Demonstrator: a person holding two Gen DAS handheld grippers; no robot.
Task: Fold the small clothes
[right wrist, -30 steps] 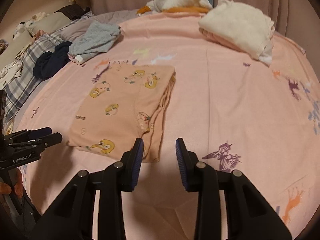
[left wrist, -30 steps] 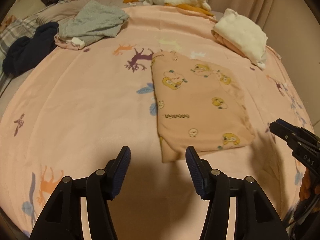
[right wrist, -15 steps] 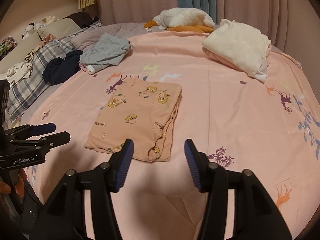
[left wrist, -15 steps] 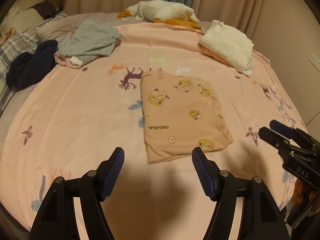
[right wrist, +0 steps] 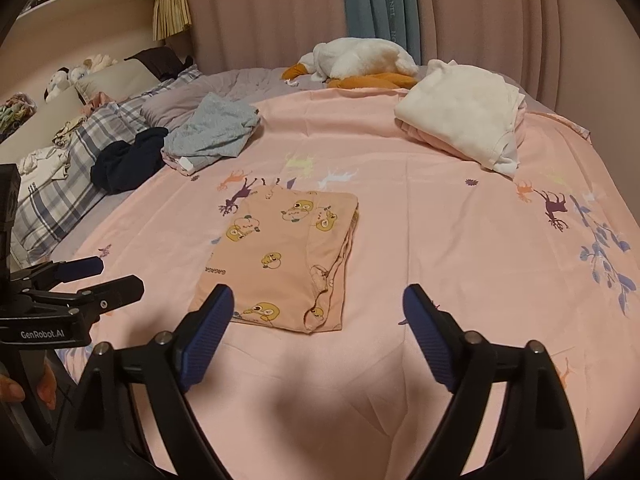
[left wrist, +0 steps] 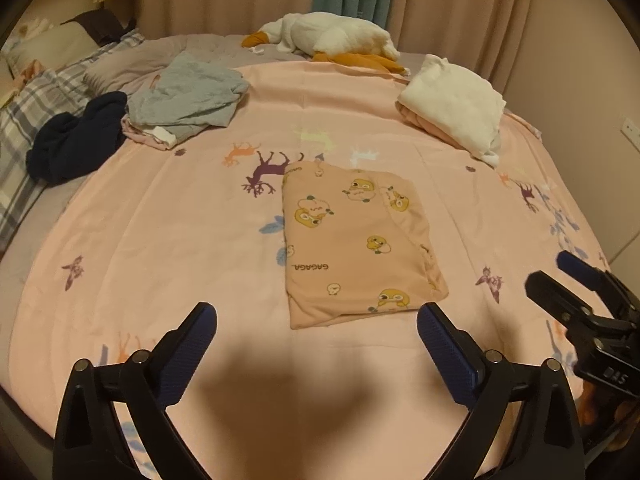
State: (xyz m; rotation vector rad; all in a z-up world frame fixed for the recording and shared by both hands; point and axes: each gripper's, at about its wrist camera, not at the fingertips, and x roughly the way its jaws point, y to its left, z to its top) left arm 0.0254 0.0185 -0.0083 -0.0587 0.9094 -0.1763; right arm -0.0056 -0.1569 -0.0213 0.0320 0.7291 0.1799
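Note:
A small peach garment with yellow cartoon prints (left wrist: 352, 240) lies folded into a rectangle in the middle of the pink bedsheet (left wrist: 160, 240); it also shows in the right wrist view (right wrist: 284, 256). My left gripper (left wrist: 316, 324) is open and empty, held above the bed just short of the garment's near edge. My right gripper (right wrist: 318, 304) is open and empty, also above the near edge. Each gripper shows at the side of the other's view, the right one (left wrist: 568, 284) and the left one (right wrist: 92, 276).
A grey garment pile (left wrist: 188, 96) and a dark navy garment (left wrist: 76, 140) lie at the back left. A folded white and pink stack (left wrist: 456, 108) sits at the back right. A plush goose (left wrist: 332, 40) lies by the curtains. Plaid pillows (right wrist: 68, 176) line the left side.
Both grippers have pulled back and risen away from the folded garment, and both have opened wider. The garment has stayed in place.

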